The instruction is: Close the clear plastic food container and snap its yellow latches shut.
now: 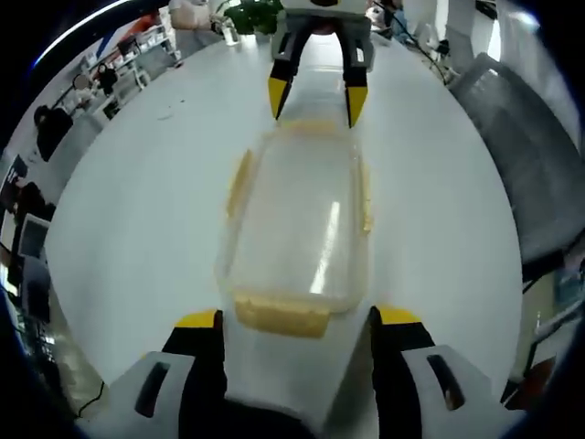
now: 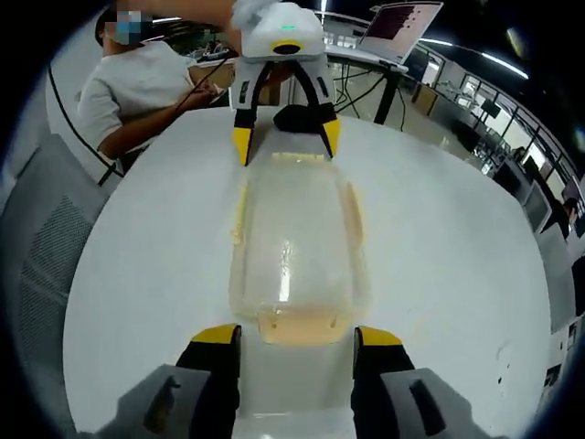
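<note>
We see the clear container [image 1: 297,229] lying lengthwise on the round white table [image 1: 137,219], lid on it, betw the two grippers. In the left gripper view our left gripper [image 1: 297,318] has its jaws spread wide, one either side of the near-end yellow latch [image 1: 281,314], not gripping anything. The right gripper [image 1: 316,99] faces us from the far end, jaws apart, tips just at the container's far edge. Side latches [image 1: 239,181] look angled out from the lid. In the right gripper view it's mirrored: right gripper [image 2: 298,337] open around its near latch [image 2: 297,326], left gripper [image 2: 285,135] opposite. A person [image 2: 137,87] sits beyond the table; grey chair [image 2: 41,238] beside it
</note>
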Motion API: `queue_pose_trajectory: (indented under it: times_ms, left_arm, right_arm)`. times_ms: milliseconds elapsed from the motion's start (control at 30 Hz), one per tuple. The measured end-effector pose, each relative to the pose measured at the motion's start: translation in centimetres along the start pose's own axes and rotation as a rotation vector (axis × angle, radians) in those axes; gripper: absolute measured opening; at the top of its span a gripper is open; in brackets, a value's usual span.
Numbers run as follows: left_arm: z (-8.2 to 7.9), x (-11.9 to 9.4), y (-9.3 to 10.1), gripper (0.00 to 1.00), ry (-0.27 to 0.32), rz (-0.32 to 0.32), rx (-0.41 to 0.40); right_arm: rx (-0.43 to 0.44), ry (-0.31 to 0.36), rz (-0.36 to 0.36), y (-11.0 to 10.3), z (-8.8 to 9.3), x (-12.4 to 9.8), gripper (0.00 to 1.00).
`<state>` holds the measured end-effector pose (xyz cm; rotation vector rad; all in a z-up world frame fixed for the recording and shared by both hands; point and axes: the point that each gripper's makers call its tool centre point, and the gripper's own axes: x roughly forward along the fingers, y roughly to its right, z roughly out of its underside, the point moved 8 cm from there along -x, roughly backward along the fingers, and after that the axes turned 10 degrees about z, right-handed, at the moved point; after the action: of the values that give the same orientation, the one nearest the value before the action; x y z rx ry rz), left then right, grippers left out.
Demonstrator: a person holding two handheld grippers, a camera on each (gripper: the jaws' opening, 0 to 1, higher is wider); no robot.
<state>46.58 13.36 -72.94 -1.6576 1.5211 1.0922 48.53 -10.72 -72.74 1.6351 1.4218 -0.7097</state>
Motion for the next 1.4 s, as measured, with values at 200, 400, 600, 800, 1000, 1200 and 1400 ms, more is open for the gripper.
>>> queue_pose_trajectory:
  times_ms: [200, 400, 600, 800, 1000, 1200, 1400]
  left_arm:
    - [-0.1, -0.2, -0.5, 0.55, -0.016, 0.009, 0.021]
    - [-0.2, -0.2, -0.7, 0.47, -0.032, 0.019, 0.044]
    - [-0.3, 0.0, -0.9, 0.43, -0.033, 0.040, 0.045]
    - [-0.2, -0.1, -1.1, 0.37, -0.040, 0.050, 0.037]
    - [-0.4, 0.0, -1.0, 0.37, -0.059, 0.048, 0.041]
    - [-0.2, 0.0, -1.2, 0.37, -0.049, 0.064, 0.059]
    - [-0.6, 0.2, -1.4, 0.38, -0.069, 0.095, 0.058]
  right_arm:
    - [-0.005, -0.010, -0.012, 0.1, -0.1, 0.4, 0.48]
    - [-0.007, -0.031, -0.032, 0.1, 0.1, 0.6, 0.45]
    - [0.005, -0.030, -0.044, 0.3, -0.3, 1.0, 0.44]
    - [-0.009, -0.025, -0.061, 0.1, 0.2, 0.9, 0.37]
    - [0.002, -0.039, -0.061, 0.2, -0.1, 1.2, 0.37]
    - [-0.003, -0.064, -0.071, 0.4, -0.3, 1.2, 0.37]
    - [-0.007, -0.094, -0.078, 0.5, -0.7, 1.4, 0.37]
